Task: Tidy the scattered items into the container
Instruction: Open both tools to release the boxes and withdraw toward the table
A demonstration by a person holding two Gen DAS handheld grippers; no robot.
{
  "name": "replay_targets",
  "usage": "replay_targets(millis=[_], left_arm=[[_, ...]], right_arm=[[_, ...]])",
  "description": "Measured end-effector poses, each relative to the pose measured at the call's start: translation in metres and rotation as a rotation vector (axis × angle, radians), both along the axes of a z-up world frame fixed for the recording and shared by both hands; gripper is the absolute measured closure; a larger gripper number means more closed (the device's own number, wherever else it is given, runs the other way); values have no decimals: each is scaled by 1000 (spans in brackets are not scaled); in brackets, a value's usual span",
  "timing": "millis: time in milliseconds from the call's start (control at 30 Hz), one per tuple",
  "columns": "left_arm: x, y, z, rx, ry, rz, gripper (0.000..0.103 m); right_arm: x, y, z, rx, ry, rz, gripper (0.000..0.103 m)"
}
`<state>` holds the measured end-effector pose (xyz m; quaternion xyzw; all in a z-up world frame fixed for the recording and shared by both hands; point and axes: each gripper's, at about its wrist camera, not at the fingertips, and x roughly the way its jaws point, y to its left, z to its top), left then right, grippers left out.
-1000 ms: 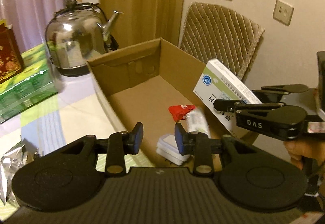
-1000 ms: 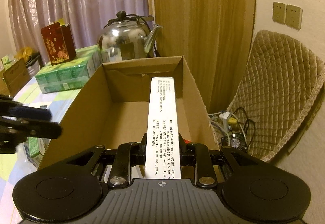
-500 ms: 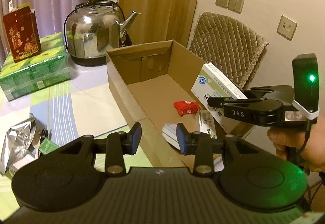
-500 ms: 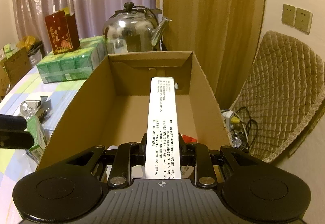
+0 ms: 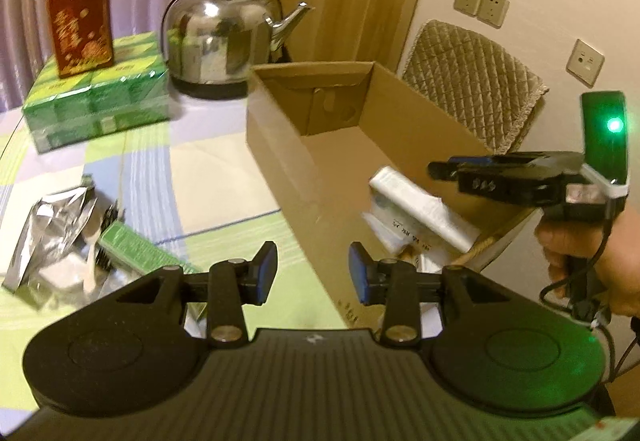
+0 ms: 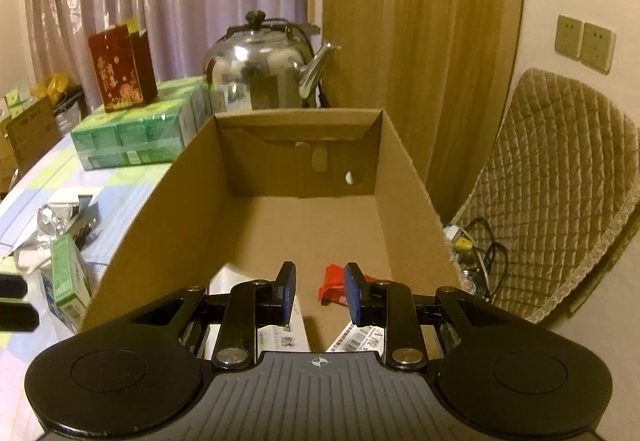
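Note:
The open cardboard box (image 5: 280, 161) stands on the table's right side. My right gripper (image 6: 320, 293) hangs over its near end, open, nothing between the pads. Under it lie the white medicine box (image 5: 420, 209), blurred and tilted, white printed packaging (image 6: 280, 335) and a red packet (image 6: 334, 285). My left gripper (image 5: 312, 273) is open and empty, low over the table by the box's near left corner. Left of it lie a small green carton (image 5: 132, 249) and a silver foil pouch (image 5: 52, 225). The right gripper (image 5: 444, 169) and a hand (image 5: 588, 265) show at right.
A steel kettle (image 5: 224, 41) stands behind the box. A stack of green packs (image 5: 96, 101) with a red carton (image 5: 80, 29) on top sits at the back left. A quilted chair back (image 6: 552, 193) and cables (image 6: 476, 241) are right of the box, beside the wall.
The right gripper has let go of the white medicine box, which dropped into the cardboard box. The left gripper drew back and left, from over the box to above the table.

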<state>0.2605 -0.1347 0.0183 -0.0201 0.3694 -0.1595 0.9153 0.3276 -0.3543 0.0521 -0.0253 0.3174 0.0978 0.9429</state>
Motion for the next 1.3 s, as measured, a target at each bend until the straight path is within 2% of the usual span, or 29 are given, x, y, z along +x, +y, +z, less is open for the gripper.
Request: replay_targets(millis=[100, 167, 400, 567, 700, 767, 833, 933, 1067, 1300], left_arm=[[-7, 8, -4, -3, 13, 21, 69], [-13, 12, -5, -3, 17, 33, 67], [-37, 25, -3, -7, 19, 67, 64], [-58, 39, 0, 7, 7, 103, 61], [-78, 57, -1, 7, 13, 146, 50], [-87, 69, -2, 4, 21, 171, 45], [-98, 80, -3, 7, 24, 201, 40], [-113, 96, -3, 18, 25, 247, 26], [-133, 117, -5, 46, 29, 297, 14], [-161, 142, -7, 71, 39, 363, 7]], right_arm=[[-8, 0, 6, 4, -11, 2, 73], [-14, 2, 10, 8, -21, 7, 59], [-43, 12, 28, 19, -52, 23, 51], [-74, 29, 41, 34, -78, 59, 29], [-96, 46, 49, 56, -87, 97, 22], [-106, 55, 52, 65, -91, 121, 10], [-115, 65, 54, 67, -97, 147, 7], [-130, 83, 55, 60, -105, 197, 5], [-147, 106, 53, 47, -106, 269, 2], [-160, 140, 42, 12, -92, 355, 2]])
